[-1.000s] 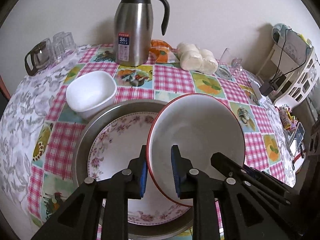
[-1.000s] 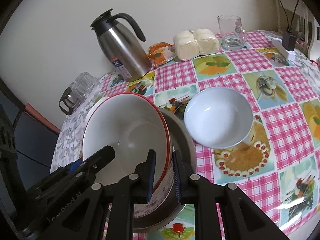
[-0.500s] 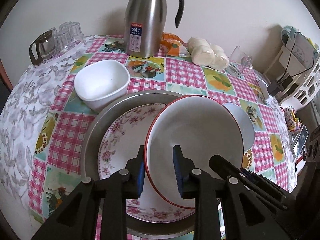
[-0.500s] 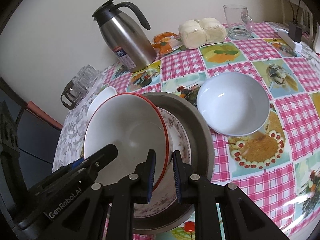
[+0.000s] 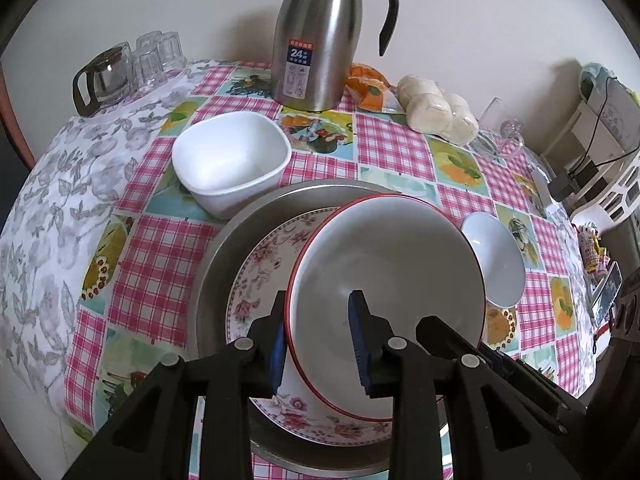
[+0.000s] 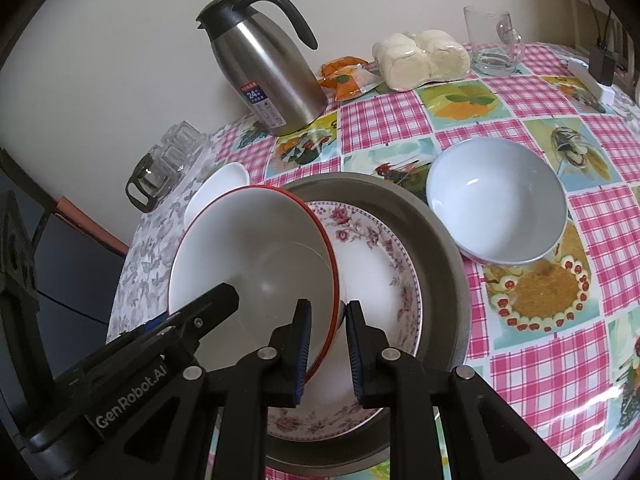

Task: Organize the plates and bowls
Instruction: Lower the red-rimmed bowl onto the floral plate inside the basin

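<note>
The near edge of the red-rimmed bowl (image 5: 384, 276) is hidden behind the fingers of both grippers, so where its base meets the floral plate (image 5: 264, 264) cannot be made out. The plate's near part is covered by the bowl and the black gripper bodies, and the metal tray (image 5: 240, 236) beneath it is cut off at the bottom of both views.

The left gripper (image 5: 318, 344) straddles the bowl's rim: one pad sits outside the wall, the other inside the bowl with a visible gap to it. Its jaws have just been opening and no longer press on the rim between them. The right gripper (image 6: 326, 354) has its jaws close together on the opposite side of the rim, one pad inside and one outside, clamped on the thin wall.

The bowl is round, with no long axis; it tilts, mouth facing up and toward the left gripper's side, lying over the plate inside the tray.

Beyond the left jaws stands a white square bowl (image 5: 232, 160). Right of the right jaws, just beside the tray, sits a pale blue bowl (image 6: 496, 204). The steel jug (image 6: 268, 76) stands far ahead; its top is cut off in the left view.
</note>
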Available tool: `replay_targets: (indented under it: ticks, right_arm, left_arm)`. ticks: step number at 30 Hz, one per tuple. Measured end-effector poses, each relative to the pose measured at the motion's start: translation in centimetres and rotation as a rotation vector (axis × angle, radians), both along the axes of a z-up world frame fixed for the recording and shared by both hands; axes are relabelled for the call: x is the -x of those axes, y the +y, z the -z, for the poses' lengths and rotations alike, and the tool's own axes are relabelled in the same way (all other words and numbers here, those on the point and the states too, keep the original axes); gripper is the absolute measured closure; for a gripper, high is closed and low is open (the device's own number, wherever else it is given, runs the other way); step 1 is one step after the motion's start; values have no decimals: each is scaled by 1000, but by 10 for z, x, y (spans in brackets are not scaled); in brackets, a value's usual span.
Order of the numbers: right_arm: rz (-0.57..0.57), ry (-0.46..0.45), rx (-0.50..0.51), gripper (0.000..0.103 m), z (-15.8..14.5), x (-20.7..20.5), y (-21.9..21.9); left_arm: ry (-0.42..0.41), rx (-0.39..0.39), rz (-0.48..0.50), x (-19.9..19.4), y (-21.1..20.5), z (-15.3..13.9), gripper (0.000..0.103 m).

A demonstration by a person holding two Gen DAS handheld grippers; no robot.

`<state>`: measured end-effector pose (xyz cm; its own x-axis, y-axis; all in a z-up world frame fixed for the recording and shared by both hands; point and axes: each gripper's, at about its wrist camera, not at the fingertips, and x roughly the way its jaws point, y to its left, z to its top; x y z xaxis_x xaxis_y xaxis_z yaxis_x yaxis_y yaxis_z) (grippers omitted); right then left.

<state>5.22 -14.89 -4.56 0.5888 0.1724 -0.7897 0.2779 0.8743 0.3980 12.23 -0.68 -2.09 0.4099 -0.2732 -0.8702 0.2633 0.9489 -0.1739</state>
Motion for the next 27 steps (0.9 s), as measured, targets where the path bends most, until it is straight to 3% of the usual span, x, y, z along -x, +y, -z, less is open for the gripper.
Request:
replay_targets:
  ticks: [27]
  right_arm:
    - [19, 30, 1, 79, 7, -5, 0]
  left_arm:
    - [86, 38, -22, -12, 4, 17, 74]
